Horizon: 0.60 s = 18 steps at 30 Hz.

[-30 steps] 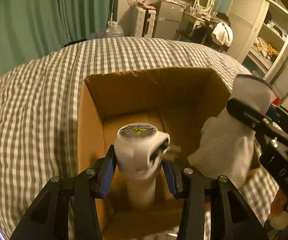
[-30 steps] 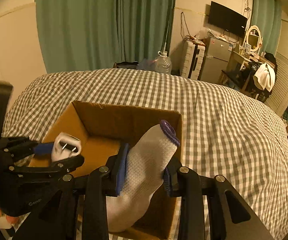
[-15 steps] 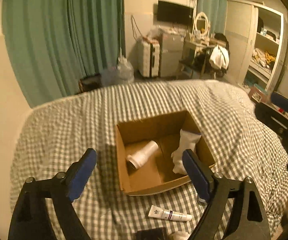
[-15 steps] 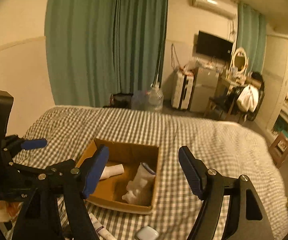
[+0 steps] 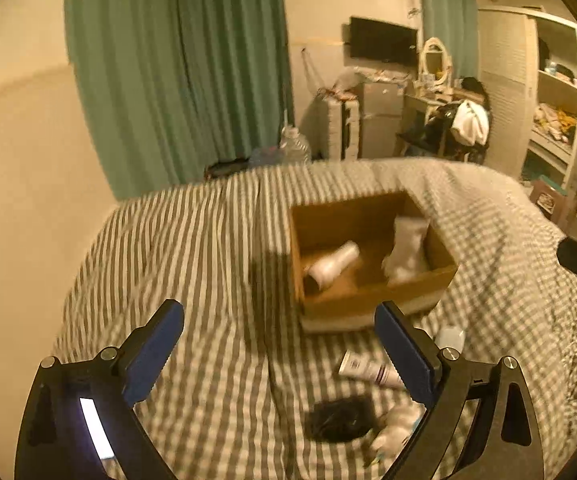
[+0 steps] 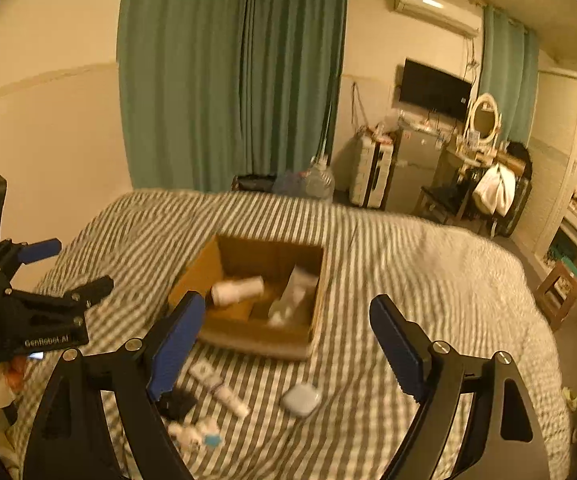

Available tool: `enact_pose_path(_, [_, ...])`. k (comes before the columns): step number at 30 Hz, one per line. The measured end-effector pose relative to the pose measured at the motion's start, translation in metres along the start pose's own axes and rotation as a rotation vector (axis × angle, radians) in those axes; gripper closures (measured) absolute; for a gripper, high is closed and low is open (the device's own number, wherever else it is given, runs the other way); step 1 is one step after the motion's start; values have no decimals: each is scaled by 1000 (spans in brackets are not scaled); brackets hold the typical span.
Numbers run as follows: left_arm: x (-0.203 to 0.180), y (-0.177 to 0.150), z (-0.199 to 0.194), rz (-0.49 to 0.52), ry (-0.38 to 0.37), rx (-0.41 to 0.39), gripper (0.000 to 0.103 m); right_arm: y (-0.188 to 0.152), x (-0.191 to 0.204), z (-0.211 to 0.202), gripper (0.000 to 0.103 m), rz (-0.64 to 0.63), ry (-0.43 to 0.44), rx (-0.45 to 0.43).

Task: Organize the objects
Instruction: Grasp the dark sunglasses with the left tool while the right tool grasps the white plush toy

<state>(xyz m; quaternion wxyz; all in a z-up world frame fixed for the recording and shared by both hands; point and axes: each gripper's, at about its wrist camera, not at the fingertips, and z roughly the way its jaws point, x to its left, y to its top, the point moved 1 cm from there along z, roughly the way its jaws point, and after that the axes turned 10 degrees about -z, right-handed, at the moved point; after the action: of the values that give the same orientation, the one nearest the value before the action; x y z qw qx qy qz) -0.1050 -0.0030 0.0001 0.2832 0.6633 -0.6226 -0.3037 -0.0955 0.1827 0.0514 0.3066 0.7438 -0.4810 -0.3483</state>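
A cardboard box [image 5: 440, 272] [image 6: 208, 270] sits on the checked bed. Inside lie a white bottle [image 5: 334, 266] [image 6: 236, 290] on its side and a white sock [image 5: 406, 248] [image 6: 294, 296]. My left gripper [image 5: 280, 350] is open and empty, held back above the bed, left of the box. My right gripper [image 6: 284, 344] is open and empty, above the bed in front of the box. On the bed in front of the box lie a white tube [image 5: 368, 370] [image 6: 218, 388], a small white case [image 5: 450, 338] [image 6: 301, 400], a black object [image 5: 338, 418] [image 6: 178, 404] and a small white item [image 5: 394, 426] [image 6: 192, 432].
The bed [image 5: 208, 260] has a grey-and-white checked cover. Green curtains [image 5: 180, 72] hang behind it. A water jug [image 6: 320, 182], a suitcase, a desk with a mirror and shelves stand beyond the far side. The left gripper's body [image 6: 28, 312] shows at the right view's left edge.
Both grippers opened, leaving the bottle and the sock in the box, then pulled up and back from it. The left view has since swung left.
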Motion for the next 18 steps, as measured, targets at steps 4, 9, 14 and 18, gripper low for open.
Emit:
enact_pose_path(4, [2,-39,37,-19,62,37,4,-48,15,33,18,25,11,75])
enact_pose_path(9, [-8,-91,72,14,60,109,4,-93,21,85,18,52,17,202])
enact_pose_path(14, [-24,-123,95,105,4,201,4,-120,24,113,18,91,46,276])
enact_pose_path(18, [-32,-134,109,127,-65,271,4,-133,31,122,18,84,56,318])
